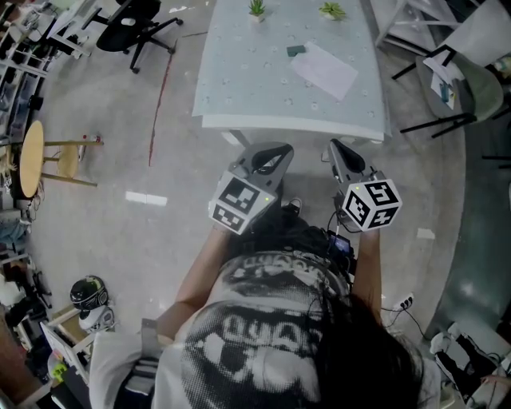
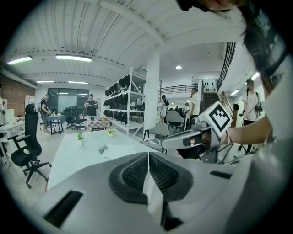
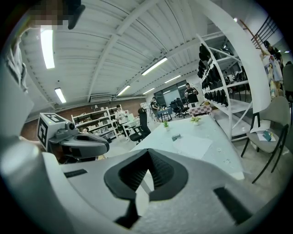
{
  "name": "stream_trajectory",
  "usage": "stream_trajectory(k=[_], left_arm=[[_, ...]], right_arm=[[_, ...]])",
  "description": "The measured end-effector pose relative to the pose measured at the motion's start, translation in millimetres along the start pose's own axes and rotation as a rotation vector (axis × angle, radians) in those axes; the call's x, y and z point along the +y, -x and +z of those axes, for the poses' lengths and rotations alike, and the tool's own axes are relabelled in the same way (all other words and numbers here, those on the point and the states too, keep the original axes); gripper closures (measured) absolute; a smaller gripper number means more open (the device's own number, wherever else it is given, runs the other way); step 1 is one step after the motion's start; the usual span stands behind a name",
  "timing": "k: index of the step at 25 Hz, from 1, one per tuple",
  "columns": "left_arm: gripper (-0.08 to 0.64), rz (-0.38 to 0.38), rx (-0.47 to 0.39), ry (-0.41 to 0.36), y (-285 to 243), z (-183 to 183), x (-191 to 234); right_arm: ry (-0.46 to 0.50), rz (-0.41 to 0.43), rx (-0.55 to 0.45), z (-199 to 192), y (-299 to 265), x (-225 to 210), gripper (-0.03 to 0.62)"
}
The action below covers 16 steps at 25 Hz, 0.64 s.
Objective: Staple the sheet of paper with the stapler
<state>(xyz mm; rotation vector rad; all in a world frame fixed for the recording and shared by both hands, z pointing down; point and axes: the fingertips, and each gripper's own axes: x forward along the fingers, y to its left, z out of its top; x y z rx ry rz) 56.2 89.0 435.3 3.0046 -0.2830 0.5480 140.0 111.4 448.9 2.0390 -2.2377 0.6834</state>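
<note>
Head view looks down on the left gripper [image 1: 274,152] and right gripper [image 1: 337,148], held side by side close to the person's chest, their tips just short of the near edge of the white surface [image 1: 239,80]. The sheet [image 1: 323,70] lies flat on the right half of the surface, well ahead of both grippers. The small dark stapler [image 1: 296,50] sits just beside its far left corner; whether the two touch is too small to tell. Two plants [image 1: 256,8] stand at the far edge, cut off by the top of the frame. Bare floor [image 1: 120,120] opens wide to the left of the surface, while a chair [image 1: 467,88] stands near its right edge. In the left gripper view the ribbed fingers [image 2: 133,176] are pressed together with nothing between them, and the right gripper view shows the same of its own pair. The person's hair and shirt fill the bottom of the head view, and the marker cubes hide both hands. The stapler's details cannot be made out in any view.
</note>
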Motion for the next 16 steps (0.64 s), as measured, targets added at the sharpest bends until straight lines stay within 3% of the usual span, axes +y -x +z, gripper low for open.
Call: stream_trajectory(k=[16], left_arm=[[0.555, 0.007, -0.002, -0.008, 12, -5, -4]], right_arm=[[0.013, -0.004, -0.003, -1, 5, 4, 0.604]])
